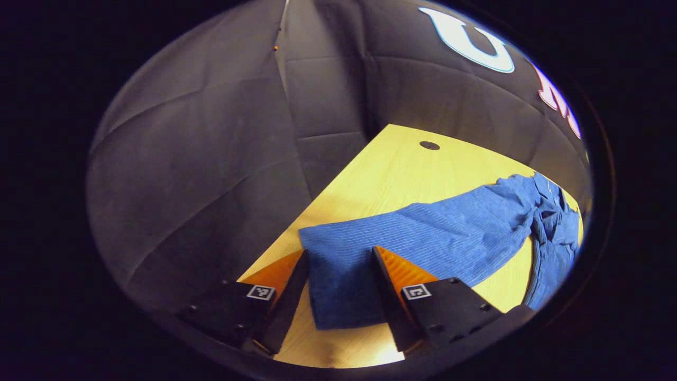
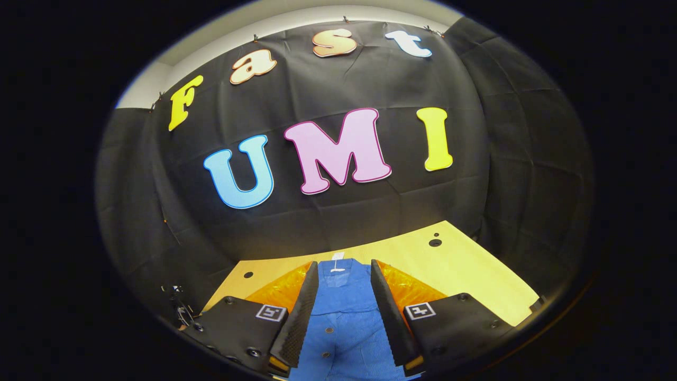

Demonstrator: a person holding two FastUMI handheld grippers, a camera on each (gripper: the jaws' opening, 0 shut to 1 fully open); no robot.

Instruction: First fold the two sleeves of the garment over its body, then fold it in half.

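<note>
The blue garment (image 1: 439,238) lies spread on the table (image 1: 391,169). The left claw (image 1: 338,291) straddles its sleeve end, jaws released; the right claw (image 2: 338,312) hangs released above its buttoned body. Closing too high would probably miss the thin cloth.

My left gripper (image 1: 338,264) stands open at the bottom of the frame, its fingers flanking a blue sleeve (image 1: 344,275). The garment (image 1: 449,233) stretches toward the right edge across the wooden table (image 1: 381,180).

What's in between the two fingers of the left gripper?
In the left gripper view, the end of the blue sleeve lies flat on the table between the open left gripper fingers.
</note>
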